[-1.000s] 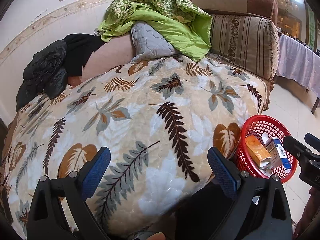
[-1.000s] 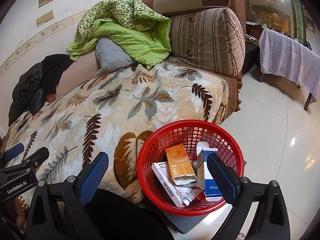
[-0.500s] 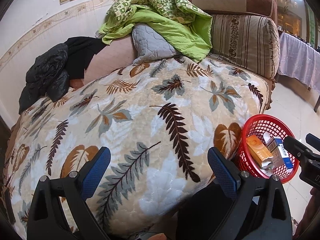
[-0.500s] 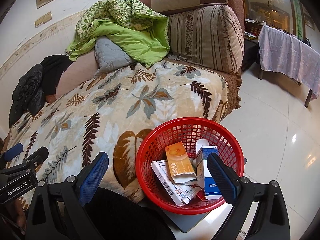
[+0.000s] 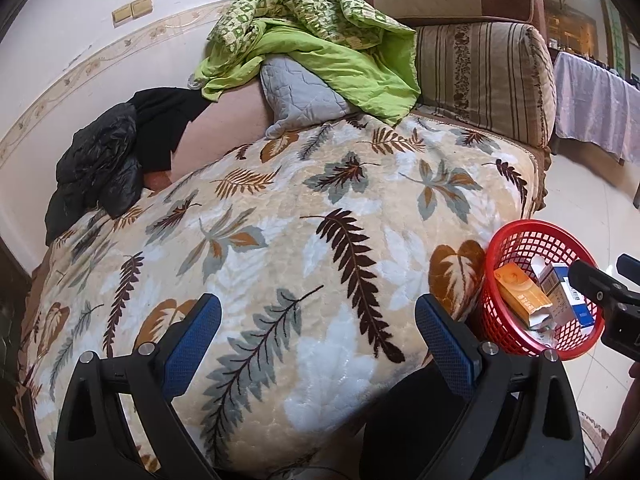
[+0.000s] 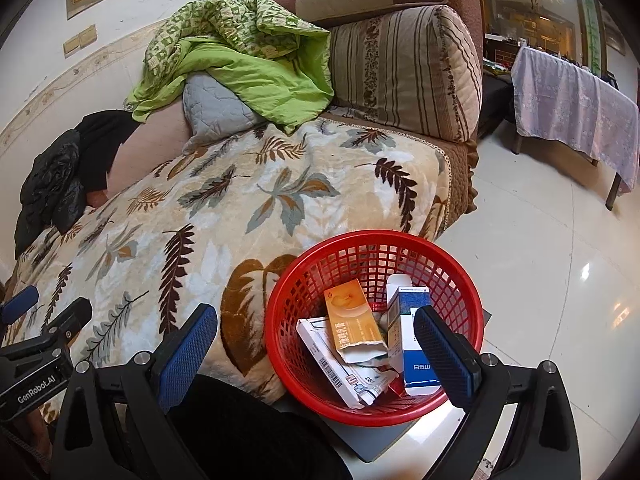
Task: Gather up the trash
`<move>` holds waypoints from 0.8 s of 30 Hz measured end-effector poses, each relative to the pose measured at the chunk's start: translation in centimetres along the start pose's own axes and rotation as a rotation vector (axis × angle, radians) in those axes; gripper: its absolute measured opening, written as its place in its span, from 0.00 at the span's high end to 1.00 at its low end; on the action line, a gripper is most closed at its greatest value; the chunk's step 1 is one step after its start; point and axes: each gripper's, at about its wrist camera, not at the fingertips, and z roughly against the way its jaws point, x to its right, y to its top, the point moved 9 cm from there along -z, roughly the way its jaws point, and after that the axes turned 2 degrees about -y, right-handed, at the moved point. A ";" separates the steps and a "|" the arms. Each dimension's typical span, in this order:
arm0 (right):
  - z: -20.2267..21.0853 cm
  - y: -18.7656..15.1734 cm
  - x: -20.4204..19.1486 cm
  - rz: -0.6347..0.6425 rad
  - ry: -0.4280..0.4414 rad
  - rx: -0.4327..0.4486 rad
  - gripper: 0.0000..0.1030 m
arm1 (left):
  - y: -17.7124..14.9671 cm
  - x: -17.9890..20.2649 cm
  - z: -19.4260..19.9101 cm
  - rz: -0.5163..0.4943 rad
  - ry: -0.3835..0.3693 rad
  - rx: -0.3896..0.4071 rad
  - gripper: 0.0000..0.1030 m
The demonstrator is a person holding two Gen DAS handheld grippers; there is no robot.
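3 cartons, among them an orange box [image 6: 354, 322], lie in the red basket [image 6: 472, 320] at 6 o'clock off the leaf-print blanket [image 6: 224, 216]. Left gripper [image 5: 318, 338] and right gripper [image 6: 316, 346] gape wide, empty.

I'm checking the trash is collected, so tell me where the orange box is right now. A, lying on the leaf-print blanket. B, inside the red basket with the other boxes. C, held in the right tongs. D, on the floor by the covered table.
B: the orange box leans inside the red basket among a blue and white box and a white box; both tongs are open and empty.
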 end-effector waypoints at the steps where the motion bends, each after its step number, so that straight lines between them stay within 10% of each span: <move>1: 0.0 0.0 0.0 0.000 0.000 0.001 0.03 | 0.0 0.0 0.0 0.000 -0.002 0.001 0.06; 24: -0.4 -0.4 0.6 -0.024 0.003 -0.020 0.03 | -0.2 0.4 0.1 -0.004 -0.005 0.002 0.06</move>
